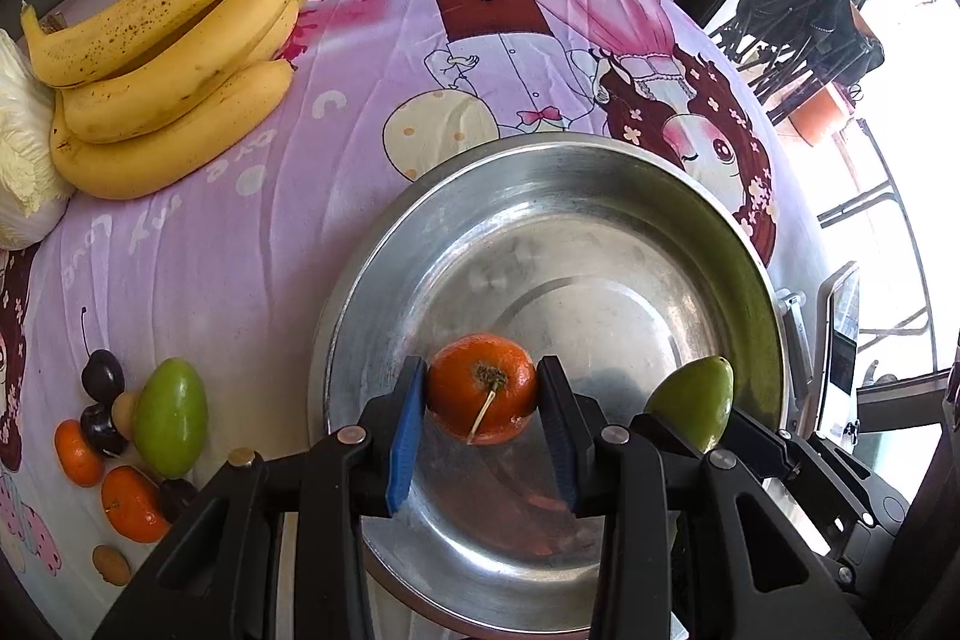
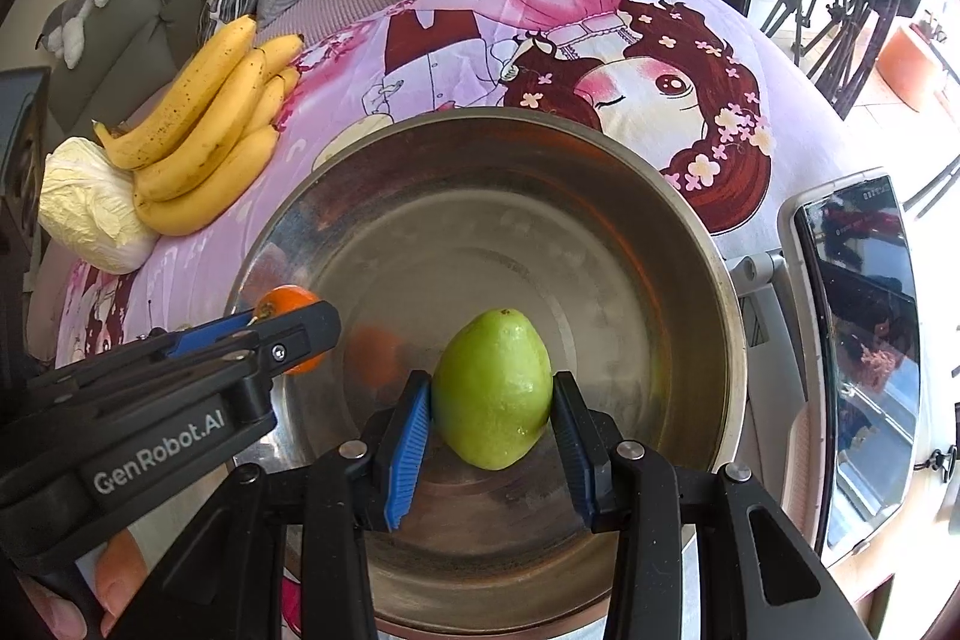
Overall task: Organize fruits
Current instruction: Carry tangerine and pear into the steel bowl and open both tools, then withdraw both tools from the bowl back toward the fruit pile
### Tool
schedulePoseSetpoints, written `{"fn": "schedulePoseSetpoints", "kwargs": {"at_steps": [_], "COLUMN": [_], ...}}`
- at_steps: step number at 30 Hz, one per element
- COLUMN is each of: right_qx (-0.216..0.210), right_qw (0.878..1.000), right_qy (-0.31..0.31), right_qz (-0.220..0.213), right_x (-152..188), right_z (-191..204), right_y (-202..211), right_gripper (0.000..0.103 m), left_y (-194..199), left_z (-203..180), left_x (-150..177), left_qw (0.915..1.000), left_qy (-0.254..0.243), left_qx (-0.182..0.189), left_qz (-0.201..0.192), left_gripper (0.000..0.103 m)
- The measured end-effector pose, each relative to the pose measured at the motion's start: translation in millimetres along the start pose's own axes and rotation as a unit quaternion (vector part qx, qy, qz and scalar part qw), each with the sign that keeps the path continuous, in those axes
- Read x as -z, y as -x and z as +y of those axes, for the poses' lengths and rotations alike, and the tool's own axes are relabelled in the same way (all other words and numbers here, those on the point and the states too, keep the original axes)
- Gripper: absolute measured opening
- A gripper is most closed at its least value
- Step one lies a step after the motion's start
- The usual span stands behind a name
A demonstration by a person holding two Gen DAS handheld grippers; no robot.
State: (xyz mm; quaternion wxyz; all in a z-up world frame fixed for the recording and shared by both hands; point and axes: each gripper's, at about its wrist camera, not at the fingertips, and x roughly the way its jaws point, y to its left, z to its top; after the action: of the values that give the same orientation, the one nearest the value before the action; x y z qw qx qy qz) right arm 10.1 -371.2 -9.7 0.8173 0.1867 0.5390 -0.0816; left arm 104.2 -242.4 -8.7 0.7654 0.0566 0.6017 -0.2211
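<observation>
Left claw [image 1: 482,388]: black frame, blue pads, clamped on a small orange mandarin [image 1: 482,387], stem end and a thin stalk facing the camera. Held over the near part of a large steel bowl [image 1: 540,172].

Right claw [image 2: 492,400]: same build, clamped on a green mango [image 2: 493,388], narrow end up, held over the bowl's floor. Whether either fruit touches the metal cannot be told.

Lettering: "GenRobot.AI" in white on the side of the left claw's body, read in the right wrist view. No other brand is legible.

Bowl: round, brushed metal, wide flat rim, standing on a table covered by a pink-lilac cartoon cloth [image 1: 240,220]. Cloth print: a girl with dark red hair and small flowers; pale letters near the bananas, upside down and only partly readable.

Loose fruit left of the bowl: a second green mango [image 1: 171,418], two mandarins [image 1: 133,505], dark cherries [image 1: 102,379], and a small brownish fruit [image 1: 111,563], clustered close together.

Far left: a bunch of bananas [image 1: 174,58], yellow with brown specks, resting against a pale cabbage [image 1: 24,148].

Right of the bowl: a phone on a stand [image 2: 858,340], screen text too small to read.
</observation>
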Motion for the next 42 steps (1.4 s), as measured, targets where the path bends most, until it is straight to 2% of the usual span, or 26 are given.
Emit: {"fn": "schedulePoseSetpoints", "kwargs": {"at_steps": [15, 29, 38, 41, 42], "right_qx": [0.007, 0.015, 0.019, 0.02, 0.02], "right_qw": [1.0, 1.0, 1.0, 0.999, 0.999], "right_qy": [0.0, 0.007, 0.023, 0.03, 0.031], "right_qz": [0.011, -0.001, 0.003, 0.008, 0.011], "right_x": [2, -1, 10, 14, 16], "right_z": [3, 11, 27, 33, 35], "right_y": [-11, 5, 17, 18, 17], "right_gripper": [0.043, 0.043, 0.043, 0.048, 0.057], "left_y": [-18, 4, 40, 45, 46], "left_z": [13, 21, 38, 47, 51], "left_x": [-1, 4, 30, 41, 46], "left_qw": [0.9996, 0.9996, 0.9988, 0.9978, 0.9974], "left_qy": [0.018, 0.025, 0.045, 0.057, 0.061], "left_qx": [-0.012, -0.01, -0.016, -0.032, -0.037], "left_qz": [0.016, 0.008, -0.01, -0.01, -0.009], "left_gripper": [0.039, 0.039, 0.053, 0.06, 0.061]}}
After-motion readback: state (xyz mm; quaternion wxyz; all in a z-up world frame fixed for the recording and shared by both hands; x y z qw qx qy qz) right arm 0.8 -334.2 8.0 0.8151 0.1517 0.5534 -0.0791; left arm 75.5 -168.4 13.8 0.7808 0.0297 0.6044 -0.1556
